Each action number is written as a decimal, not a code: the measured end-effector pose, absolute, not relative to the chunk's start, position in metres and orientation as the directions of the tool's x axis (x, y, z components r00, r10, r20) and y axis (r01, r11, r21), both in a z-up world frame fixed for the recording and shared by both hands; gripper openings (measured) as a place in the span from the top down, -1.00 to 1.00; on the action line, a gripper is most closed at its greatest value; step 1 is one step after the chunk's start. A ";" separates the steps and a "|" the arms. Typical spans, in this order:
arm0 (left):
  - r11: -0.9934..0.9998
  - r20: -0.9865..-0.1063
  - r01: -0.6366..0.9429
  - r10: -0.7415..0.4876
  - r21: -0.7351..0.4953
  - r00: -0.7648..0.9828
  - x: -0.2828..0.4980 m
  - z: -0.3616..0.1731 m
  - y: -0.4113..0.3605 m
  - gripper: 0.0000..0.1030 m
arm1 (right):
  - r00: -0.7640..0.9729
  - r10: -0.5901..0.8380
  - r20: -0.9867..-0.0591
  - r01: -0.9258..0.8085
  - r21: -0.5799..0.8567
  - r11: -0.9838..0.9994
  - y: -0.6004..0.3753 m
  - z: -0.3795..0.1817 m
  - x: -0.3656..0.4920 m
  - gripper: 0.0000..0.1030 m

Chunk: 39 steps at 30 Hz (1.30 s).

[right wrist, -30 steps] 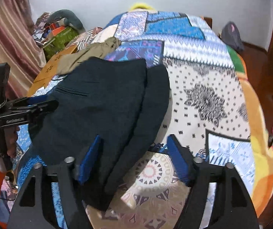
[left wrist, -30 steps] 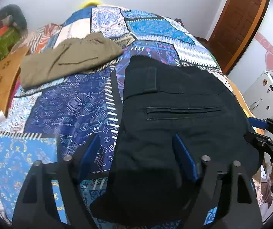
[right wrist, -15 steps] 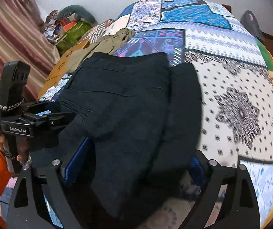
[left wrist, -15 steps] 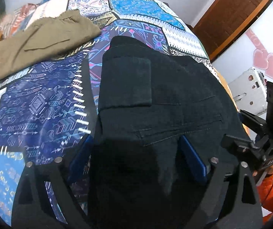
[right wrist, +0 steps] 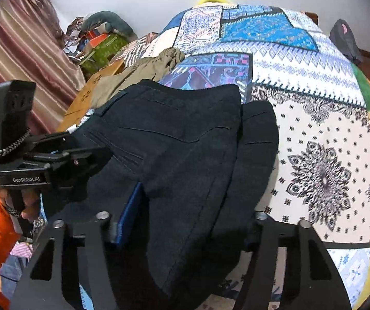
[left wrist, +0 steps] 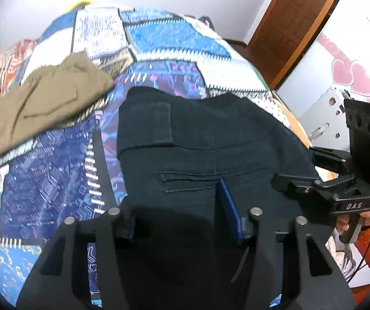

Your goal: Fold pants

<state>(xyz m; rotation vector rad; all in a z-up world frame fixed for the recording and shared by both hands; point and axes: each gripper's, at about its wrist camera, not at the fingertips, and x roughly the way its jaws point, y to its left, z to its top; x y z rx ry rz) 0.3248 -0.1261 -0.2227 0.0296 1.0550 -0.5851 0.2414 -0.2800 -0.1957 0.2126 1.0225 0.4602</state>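
Dark navy pants (left wrist: 205, 142) lie folded on the patchwork bedspread, waistband and back pocket up; they also show in the right wrist view (right wrist: 185, 139). My left gripper (left wrist: 182, 217) has its jaws around the near left edge of the pants, cloth between the blue pads (left wrist: 230, 211). My right gripper (right wrist: 187, 224) has its jaws around the near right edge, cloth covering the right pad. Each gripper shows in the other's view, the right one (left wrist: 345, 183) and the left one (right wrist: 42, 160).
Folded olive pants (left wrist: 42, 100) lie at the far left of the bed. A wooden headboard (right wrist: 91, 95) and cluttered boxes (right wrist: 99, 49) stand left. A brown door (left wrist: 296, 25) and a white case (left wrist: 324, 118) stand right. A dark bag (right wrist: 345, 38) lies at the far right.
Both grippers moved forward onto the near edge of the dark pants and their jaws narrowed on the cloth. The near edge now sits lifted between the fingers.
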 end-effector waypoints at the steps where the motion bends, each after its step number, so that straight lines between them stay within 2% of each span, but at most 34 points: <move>1: 0.852 -0.823 0.462 -0.436 -0.247 0.364 0.325 -0.220 -0.126 0.19 | 0.442 0.455 -0.773 -0.273 0.367 0.889 -0.280 -0.193 0.242 0.13; 2: 0.853 -0.821 0.461 -0.435 -0.245 0.369 0.325 -0.217 -0.126 0.28 | 0.450 0.446 -0.774 -0.277 0.354 0.893 -0.279 -0.190 0.241 0.21; 3: 0.854 -0.818 0.461 -0.434 -0.240 0.378 0.325 -0.213 -0.126 0.34 | 0.459 0.435 -0.775 -0.280 0.339 0.898 -0.278 -0.187 0.240 0.37; 8: 0.850 -0.789 0.474 -0.448 -0.231 0.420 0.318 -0.189 -0.125 0.52 | 0.501 0.424 -0.754 -0.300 0.308 0.903 -0.278 -0.168 0.237 0.44; 16: 0.872 -0.714 0.458 -0.429 -0.169 0.553 0.312 -0.138 -0.106 0.53 | 0.578 0.423 -0.698 -0.347 0.259 0.901 -0.261 -0.123 0.249 0.47; 24: 0.913 -0.635 0.383 -0.378 -0.136 0.674 0.338 -0.093 -0.055 0.53 | 0.629 0.439 -0.642 -0.440 0.171 0.881 -0.216 -0.083 0.289 0.47; 32: 0.956 -0.623 0.265 -0.284 -0.126 0.729 0.400 -0.087 0.008 0.53 | 0.619 0.481 -0.621 -0.523 0.132 0.842 -0.151 -0.071 0.361 0.47; 39: 0.971 -0.604 0.196 -0.240 -0.140 0.760 0.466 -0.100 0.062 0.53 | 0.611 0.519 -0.598 -0.563 0.134 0.816 -0.101 -0.085 0.422 0.47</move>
